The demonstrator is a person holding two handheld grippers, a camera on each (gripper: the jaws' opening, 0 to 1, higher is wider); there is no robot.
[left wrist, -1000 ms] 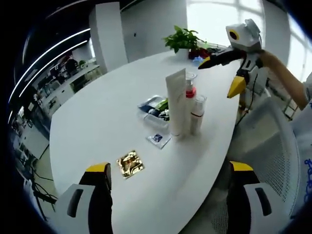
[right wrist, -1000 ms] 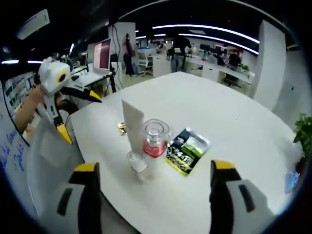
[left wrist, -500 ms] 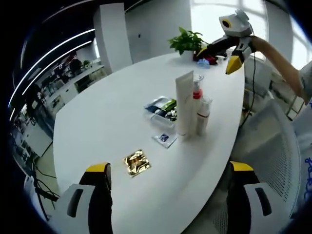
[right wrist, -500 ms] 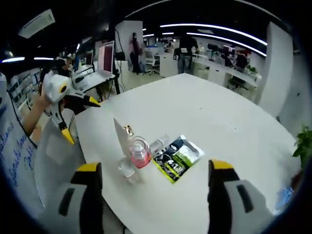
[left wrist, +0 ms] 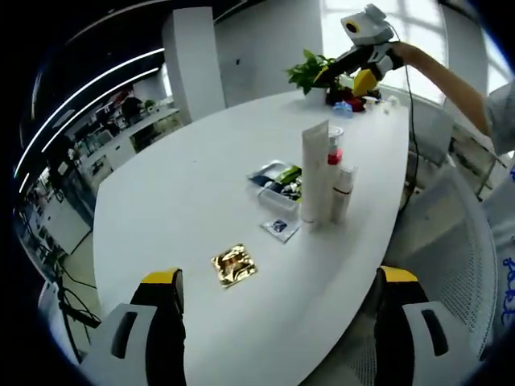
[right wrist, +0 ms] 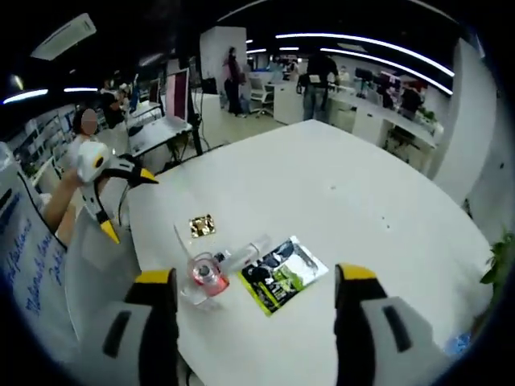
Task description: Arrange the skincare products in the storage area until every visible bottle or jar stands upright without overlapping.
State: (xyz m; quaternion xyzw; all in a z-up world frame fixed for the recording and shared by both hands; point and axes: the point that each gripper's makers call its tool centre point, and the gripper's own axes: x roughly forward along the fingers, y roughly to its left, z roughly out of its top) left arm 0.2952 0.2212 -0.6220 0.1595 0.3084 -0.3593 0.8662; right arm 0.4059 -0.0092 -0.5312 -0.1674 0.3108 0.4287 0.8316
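left tool (left wrist: 278, 281) and right tool (right wrist: 256, 277): jaws spread wide, empty, well above the worktop (left wrist: 185, 185). white tube (left wrist: 315, 172), pump bottle (left wrist: 334, 161) and small bottle (left wrist: 344, 191) upright, clustered near the 3 o'clock edge; best left undisturbed. sachets (left wrist: 276, 178) at 9 o'clock of them. printing too small to read.
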